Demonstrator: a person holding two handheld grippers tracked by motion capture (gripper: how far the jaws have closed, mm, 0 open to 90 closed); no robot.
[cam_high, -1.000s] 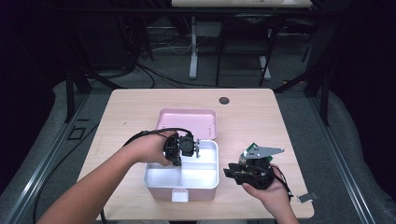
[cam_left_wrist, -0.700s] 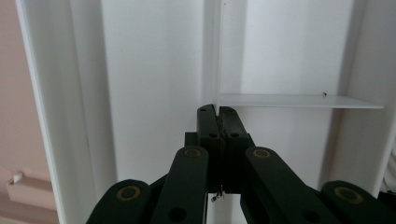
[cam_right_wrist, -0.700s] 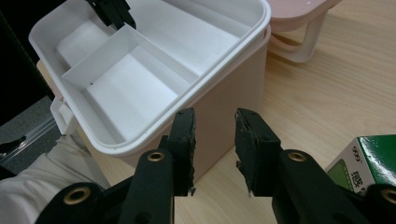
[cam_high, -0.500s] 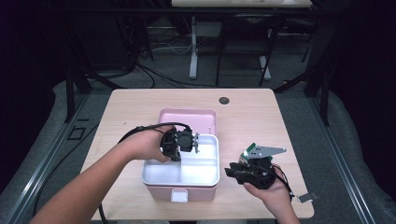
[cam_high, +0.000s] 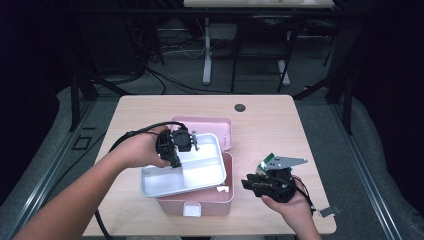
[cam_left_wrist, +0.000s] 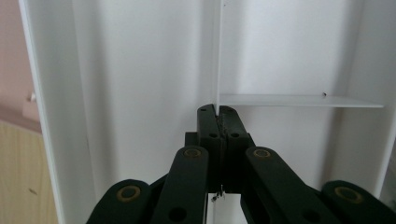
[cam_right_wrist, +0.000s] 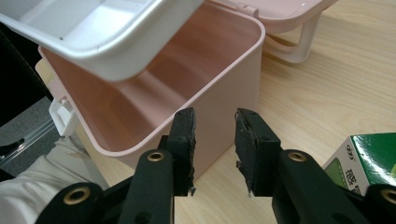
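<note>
left hand-held gripper (cam_high: 181, 141) is clamped on the divider of the white tray (cam_high: 200, 172), tilted above the pink box (cam_high: 212, 202). right hand-held gripper (cam_right_wrist: 214, 140) is part-open, empty. risk: thin-wall grip slips, tray drops.

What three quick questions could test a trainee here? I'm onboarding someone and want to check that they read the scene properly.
1. True or false: the left gripper is clamped on a divider wall of the white tray.
2. Which sits under the tray: A the pink box, B a green bowl?
3. What do the right gripper pads hold?

Key: 1 true. 2 A. 3 Nothing; its jaws stand apart beside the box.
</note>
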